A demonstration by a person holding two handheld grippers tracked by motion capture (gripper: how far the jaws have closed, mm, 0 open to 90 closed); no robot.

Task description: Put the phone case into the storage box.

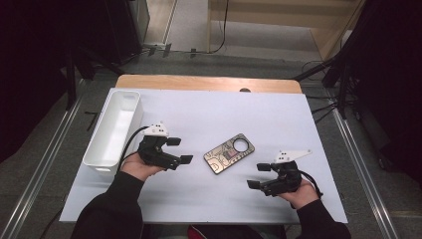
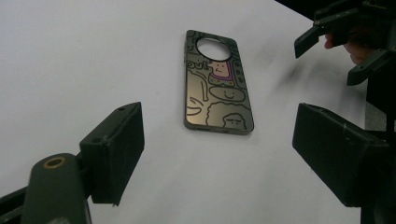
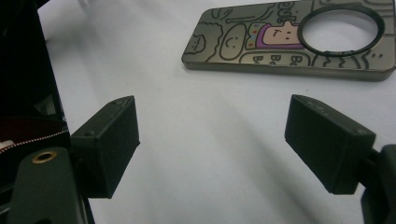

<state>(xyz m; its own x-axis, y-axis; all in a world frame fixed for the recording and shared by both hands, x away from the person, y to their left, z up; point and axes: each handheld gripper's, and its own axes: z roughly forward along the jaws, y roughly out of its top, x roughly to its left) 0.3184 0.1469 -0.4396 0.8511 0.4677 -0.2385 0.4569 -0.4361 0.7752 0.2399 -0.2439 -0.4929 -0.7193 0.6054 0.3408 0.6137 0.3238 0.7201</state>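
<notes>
A phone case (image 1: pixel 229 153) printed with cartoon doodles and a round camera hole lies flat on the white table top, between my two hands. My left gripper (image 1: pixel 179 150) hovers just left of it, open and empty. In the left gripper view the case (image 2: pixel 216 84) lies ahead of the spread jaws (image 2: pixel 219 149), with the other gripper at the upper right. My right gripper (image 1: pixel 258 175) sits to the case's lower right, open with nothing in it. The right gripper view has the case (image 3: pixel 289 39) just beyond its wide jaws (image 3: pixel 212 140).
A long white bin (image 1: pixel 112 127) stands along the table's left edge, beside my left hand. The white sheet (image 1: pixel 214 114) covers a wooden table whose far edge shows. Dark stands and cables flank both sides.
</notes>
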